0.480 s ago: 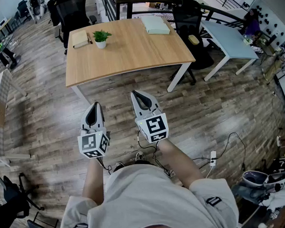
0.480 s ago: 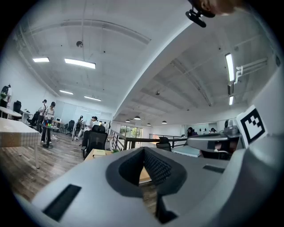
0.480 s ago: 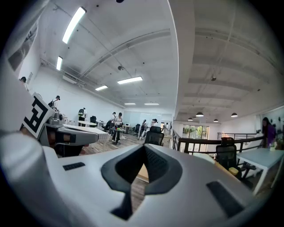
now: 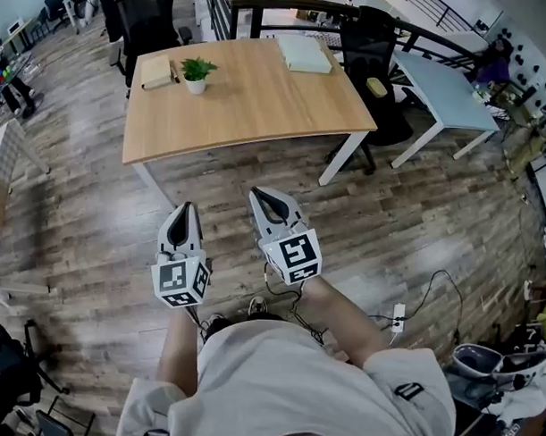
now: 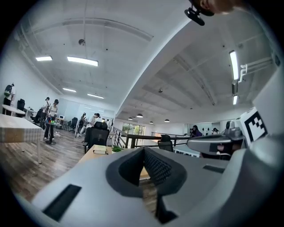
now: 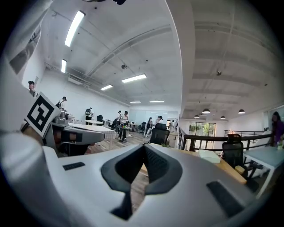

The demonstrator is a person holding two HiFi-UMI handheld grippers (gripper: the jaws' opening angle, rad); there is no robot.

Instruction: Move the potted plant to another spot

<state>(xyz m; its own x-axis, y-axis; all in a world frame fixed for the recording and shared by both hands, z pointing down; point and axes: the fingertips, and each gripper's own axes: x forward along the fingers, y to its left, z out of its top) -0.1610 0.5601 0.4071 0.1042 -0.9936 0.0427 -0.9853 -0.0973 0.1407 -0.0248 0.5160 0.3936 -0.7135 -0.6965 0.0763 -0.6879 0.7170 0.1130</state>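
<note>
The potted plant (image 4: 197, 73), small and green in a white pot, stands near the far left corner of the wooden table (image 4: 259, 105). It also shows small over the jaws in the left gripper view, as the plant (image 5: 116, 149), and in the right gripper view, as the plant (image 6: 165, 145). My left gripper (image 4: 185, 207) and right gripper (image 4: 259, 194) are held level over the floor, well short of the table's near edge. Both are shut, tips together, with nothing between them.
A tan book (image 4: 156, 72) lies just left of the plant, and a white stack (image 4: 304, 53) sits at the table's far right. Black office chairs (image 4: 368, 46) stand behind the table, with a pale blue table (image 4: 443, 80) at the right. Cables and a power strip (image 4: 397, 316) lie on the floor.
The table and floor have slid slightly down the head view, so I stand a little nearer the table. Both grippers keep their pose and stay shut.
</note>
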